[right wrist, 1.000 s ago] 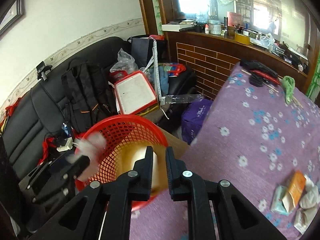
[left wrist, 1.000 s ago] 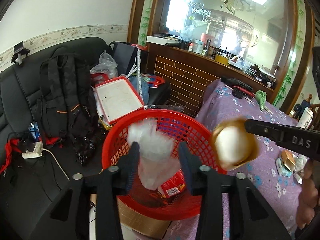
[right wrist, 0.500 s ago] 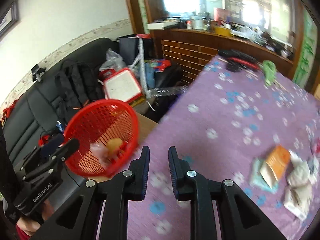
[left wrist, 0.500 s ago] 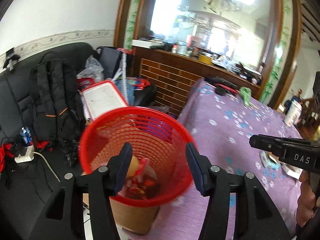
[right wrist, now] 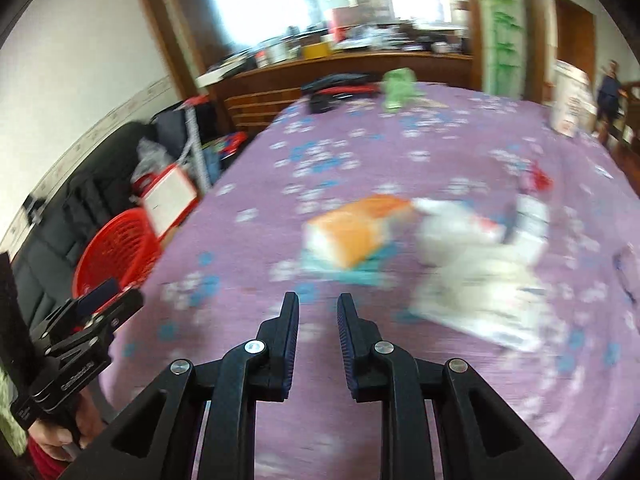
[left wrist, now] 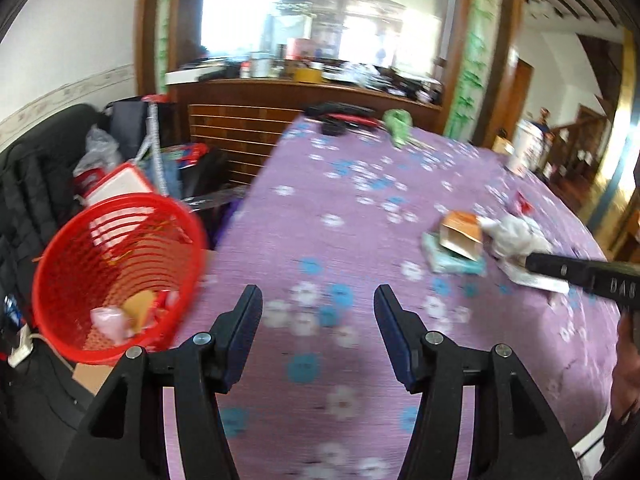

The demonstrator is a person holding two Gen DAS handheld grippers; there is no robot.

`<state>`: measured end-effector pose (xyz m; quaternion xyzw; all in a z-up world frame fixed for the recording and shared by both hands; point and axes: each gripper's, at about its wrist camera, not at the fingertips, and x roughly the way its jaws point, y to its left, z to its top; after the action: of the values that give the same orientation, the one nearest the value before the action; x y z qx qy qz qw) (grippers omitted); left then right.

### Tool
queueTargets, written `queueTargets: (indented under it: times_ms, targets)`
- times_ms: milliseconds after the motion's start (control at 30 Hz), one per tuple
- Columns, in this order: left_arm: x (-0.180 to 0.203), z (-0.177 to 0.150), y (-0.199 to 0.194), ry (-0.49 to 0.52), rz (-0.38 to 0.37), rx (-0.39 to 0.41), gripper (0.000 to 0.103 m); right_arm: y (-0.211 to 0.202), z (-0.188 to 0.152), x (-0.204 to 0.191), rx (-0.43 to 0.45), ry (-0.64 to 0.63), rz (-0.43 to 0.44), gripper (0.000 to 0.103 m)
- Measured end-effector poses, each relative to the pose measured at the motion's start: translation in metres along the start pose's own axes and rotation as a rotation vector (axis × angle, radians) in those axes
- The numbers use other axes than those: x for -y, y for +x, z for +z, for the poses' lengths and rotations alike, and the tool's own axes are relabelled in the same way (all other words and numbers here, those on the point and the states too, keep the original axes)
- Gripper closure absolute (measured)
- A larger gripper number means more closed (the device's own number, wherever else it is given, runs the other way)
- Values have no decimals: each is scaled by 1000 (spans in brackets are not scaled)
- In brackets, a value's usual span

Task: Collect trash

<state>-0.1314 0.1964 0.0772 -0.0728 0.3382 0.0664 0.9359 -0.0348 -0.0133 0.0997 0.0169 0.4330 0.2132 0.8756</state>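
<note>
Both tools empty: left tool point(left wrist: 318, 300) half-wide, right tool point(right wrist: 318, 306) narrow, jaws opening. Trash point(right wrist: 472, 264) at 1 o'clock on surface point(right wrist: 360, 148); bin point(left wrist: 112, 272) at 9. Spread right jaws wider before descending on carton point(right wrist: 356, 232).

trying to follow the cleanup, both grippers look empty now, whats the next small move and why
Probably carry the right gripper forward to the orange carton and open wider around it. Its jaws are opening with nothing between them, and the carton with white wrappers lies just ahead on the purple tablecloth. The red basket already holds trash.
</note>
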Motion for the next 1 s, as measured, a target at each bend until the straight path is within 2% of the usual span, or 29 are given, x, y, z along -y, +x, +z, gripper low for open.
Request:
queueTargets:
  times_ms: [67,200,333,400,500,600,733,1000]
  targets:
    - [21,0,2,38,-12,-7,44,-8,1,30,13,54,-34,70]
    - [52,-2,6,91,-32,-16,42,-17,6,100,-1,269,-3,69]
    - [77,-5,13,131,-62,-35,42,-13,13,122,-10,354,6,61]
    - [86,-8,14,152,-71,-43,42,-5,20,119,-23,351,1,56]
    - [93,-12,17,170,-82,-54,42,10,27,106,-38,320,-27,55]
    - [96,-15,17,173,-91,-62,42,30,36,85,-45,243,-145,54]
    - [96,-17,17,176,-96,-66,42,47,35,77,-67,162,-255,54]
    - [95,-10,19,179,-96,-72,42,6,5,115,-53,163,-302,53]
